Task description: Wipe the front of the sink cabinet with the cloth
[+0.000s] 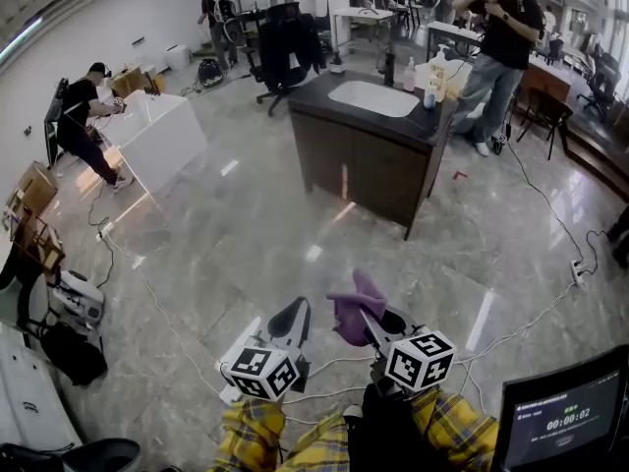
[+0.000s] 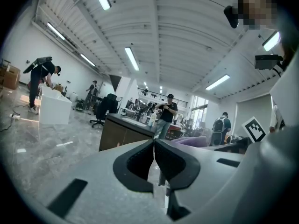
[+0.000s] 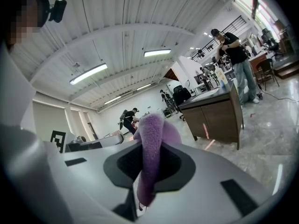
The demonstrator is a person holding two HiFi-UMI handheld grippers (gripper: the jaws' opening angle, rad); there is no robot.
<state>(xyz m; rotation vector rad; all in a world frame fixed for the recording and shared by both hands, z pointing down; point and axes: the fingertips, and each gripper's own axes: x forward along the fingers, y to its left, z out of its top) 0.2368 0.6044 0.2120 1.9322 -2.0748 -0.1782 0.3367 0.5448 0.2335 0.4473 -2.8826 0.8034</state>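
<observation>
The purple cloth (image 1: 356, 308) is down at the bottom of the head view, bunched up and sticking out of our right gripper (image 1: 383, 324), well apart from the sink cabinet (image 1: 369, 165). The cabinet is a dark freestanding unit with a white basin (image 1: 373, 97) sunk into its top and a few bottles (image 1: 432, 77) along the far right edge.

Room-wise we've got loads. A wide stretch of glossy stone floor (image 1: 246, 234) lies between the grippers and the cabinet's dark door fronts, and floor shows around both near corners. Things at the edges: a white cable (image 1: 550, 214) snakes across the floor right of the cabinet, a person (image 1: 501, 47) stands just beside its far right corner, a black office chair (image 1: 285, 47) sits behind it, and a white counter (image 1: 157, 136) sits off to the left. A monitor (image 1: 565, 421) pokes in at bottom right.

Jaws: in the right gripper view the two pads are clamped on the cloth, which stands up between them and droops below. The left gripper (image 1: 295, 313) sits just beside the right one, and in its own view the jaws are pressed together with nothing between them.
</observation>
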